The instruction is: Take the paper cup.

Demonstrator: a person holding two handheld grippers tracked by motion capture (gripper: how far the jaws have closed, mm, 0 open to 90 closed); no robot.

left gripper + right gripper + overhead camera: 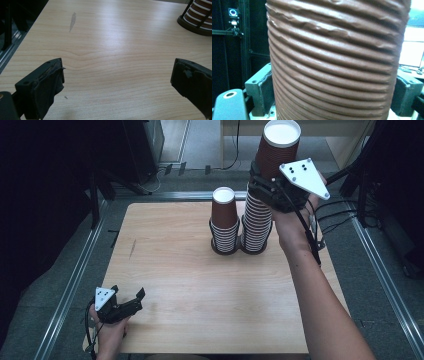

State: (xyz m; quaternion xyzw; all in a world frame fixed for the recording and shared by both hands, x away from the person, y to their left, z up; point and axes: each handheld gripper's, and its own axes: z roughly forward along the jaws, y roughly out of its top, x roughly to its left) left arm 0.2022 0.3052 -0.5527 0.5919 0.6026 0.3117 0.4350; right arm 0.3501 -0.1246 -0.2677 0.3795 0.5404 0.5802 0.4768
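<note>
Two stacks of brown ribbed paper cups stand in black wire holders at the far middle of the wooden table (pixel 200 290): a short stack (pixel 225 227) and, to its right, a tall stack (pixel 257 222). My right gripper (pixel 262 182) is shut on the top brown cup (pixel 277 150) of the tall stack, whose white inside faces up. In the right gripper view that cup (pixel 332 57) sits between both pads (pixel 263 95). My left gripper (pixel 128 292) rests open near the table's front left corner, its jaws wide apart over bare wood (pixel 117 80).
A holder's black wire base (pixel 192 25) with cups shows far right in the left gripper view. A small grey smear (pixel 72 21) marks the wood. Metal rails (pixel 75 275) run along both table sides, with dark equipment and cables beyond.
</note>
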